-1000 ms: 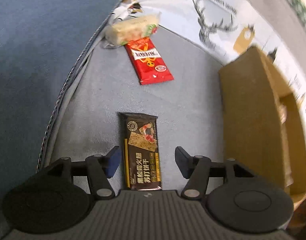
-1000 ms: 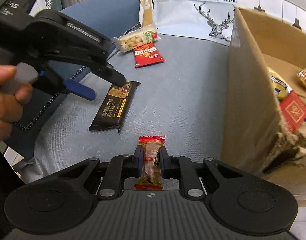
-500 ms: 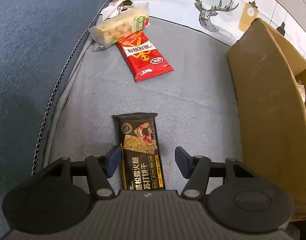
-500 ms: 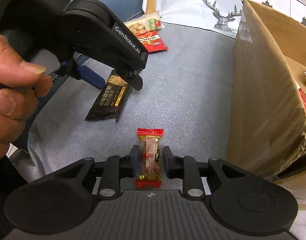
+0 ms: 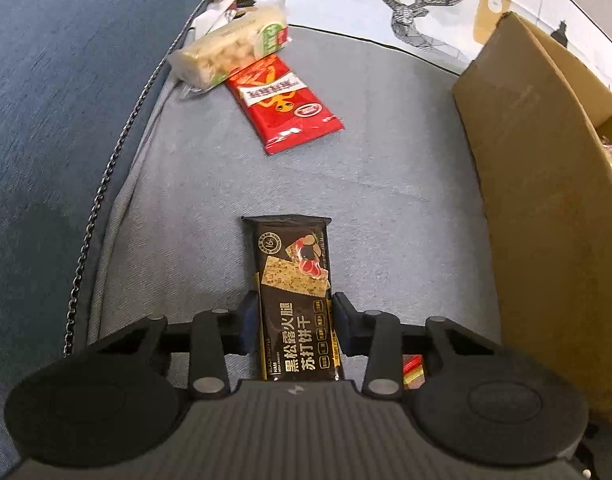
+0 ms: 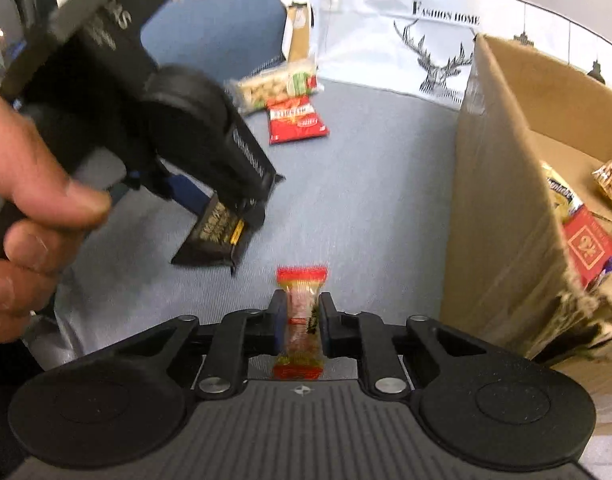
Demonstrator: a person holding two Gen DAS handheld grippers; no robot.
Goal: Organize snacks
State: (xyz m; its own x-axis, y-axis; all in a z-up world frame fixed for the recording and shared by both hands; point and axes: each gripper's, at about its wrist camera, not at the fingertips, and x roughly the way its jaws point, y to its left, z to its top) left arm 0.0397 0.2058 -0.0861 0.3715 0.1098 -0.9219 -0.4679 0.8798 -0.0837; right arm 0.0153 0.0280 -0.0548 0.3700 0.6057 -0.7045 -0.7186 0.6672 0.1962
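Left gripper (image 5: 293,322) points down at a grey cushion (image 5: 386,200), its fingers closing around the dark cracker pack (image 5: 296,300); the pack lies lengthwise between them at lower centre of the left wrist view, with the pads right at its long edges. Right wrist view shows the same pack (image 6: 216,234) at centre left, under the left gripper's black body, a person's hand (image 6: 30,216) gripping the handle at the left edge. Right gripper (image 6: 300,320) has fingers nearly together, clamped on a small red-ended candy wrapper (image 6: 301,320), lower centre, blurred. Upper centre of the left view: red snack packet (image 5: 284,106) flat on the cushion, touching a pale nut bar pack (image 5: 230,50) just above it. Cardboard box (image 6: 502,200) stands at right, open top, several snack packs inside (image 6: 586,240). White deer-print fabric (image 6: 430,52) behind, upper right.
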